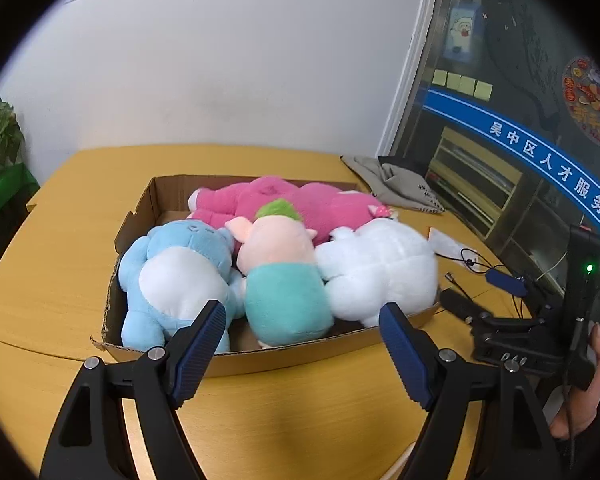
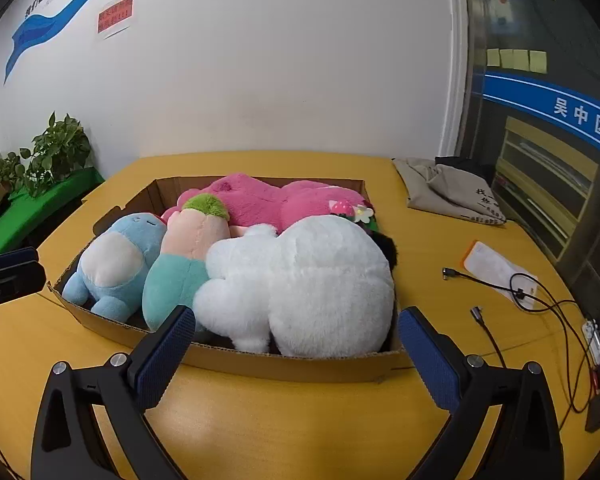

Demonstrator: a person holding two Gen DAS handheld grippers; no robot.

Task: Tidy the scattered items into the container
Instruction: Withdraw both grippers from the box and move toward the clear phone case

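A shallow cardboard box sits on the yellow table. In it lie a blue plush, a pink-headed plush with green hair and teal body, a white plush and a big pink plush at the back. My left gripper is open and empty, just before the box's near wall. My right gripper is open and empty, in front of the white plush. The right gripper also shows in the left wrist view, beside the box.
A grey cloth bag lies at the table's back right. A white packet and black cables lie to the right of the box. Potted plants stand at the far left beyond the table.
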